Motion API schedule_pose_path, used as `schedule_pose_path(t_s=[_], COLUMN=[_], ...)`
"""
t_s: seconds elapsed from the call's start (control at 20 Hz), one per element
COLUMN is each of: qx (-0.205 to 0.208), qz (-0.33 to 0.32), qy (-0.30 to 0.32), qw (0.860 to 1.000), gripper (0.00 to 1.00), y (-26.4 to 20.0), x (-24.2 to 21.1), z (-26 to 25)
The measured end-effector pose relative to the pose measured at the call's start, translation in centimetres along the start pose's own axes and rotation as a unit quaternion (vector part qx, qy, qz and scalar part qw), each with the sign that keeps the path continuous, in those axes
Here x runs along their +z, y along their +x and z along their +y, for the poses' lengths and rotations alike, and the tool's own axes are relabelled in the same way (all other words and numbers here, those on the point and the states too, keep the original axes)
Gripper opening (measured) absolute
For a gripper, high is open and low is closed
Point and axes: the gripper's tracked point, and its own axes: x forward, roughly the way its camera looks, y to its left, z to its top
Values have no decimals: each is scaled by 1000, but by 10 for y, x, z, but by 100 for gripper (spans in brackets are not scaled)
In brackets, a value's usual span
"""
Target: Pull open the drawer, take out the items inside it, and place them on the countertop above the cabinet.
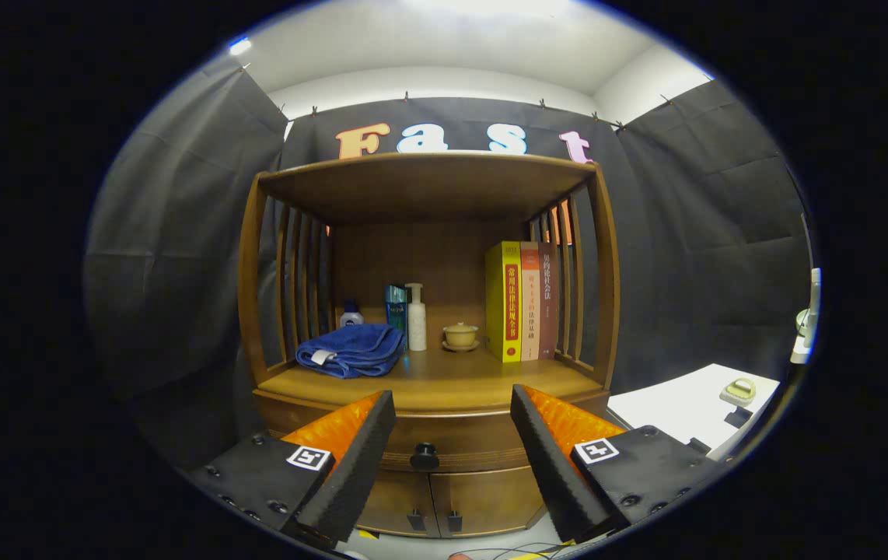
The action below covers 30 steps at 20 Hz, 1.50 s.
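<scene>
Gripper view, facing a wooden cabinet head-on. Gripper fingers spread wide apart, nothing between them, touching nothing.

Drawer shut, its front running across the gap between the fingers, beyond the tips. Dark round knob sits in that gap, slightly nearer the left finger, well apart from both. Contents of the drawer hidden behind the closed front. Two small cabinet doors below the drawer, each with a dark pull near the middle seam.

Countertop lies just above the drawer, beyond and above the fingertips, under a slatted-side shelf frame with a roof board. On it, past the left finger: folded blue towel, with a small dark-capped bottle behind it. Ahead of the gap: teal box and white pump bottle side by side, then a small lidded cup on a saucer. Past the right finger: three books standing upright against the slats.

Off beyond the right finger, a white table with a small pale object, too small to tell.
</scene>
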Motion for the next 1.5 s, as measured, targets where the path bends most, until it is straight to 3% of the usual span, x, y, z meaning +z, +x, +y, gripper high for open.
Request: schedule_pose_path(t_s=[0.85, 1.4, 1.5], qx=[16, 14, 9], qz=[139, 171, 164], qy=[14, 26, 18], qw=[990, 985, 986], gripper=[99, 98, 90], y=[80, 120, 122], x=[-154, -187, -185], z=[18, 30, 30])
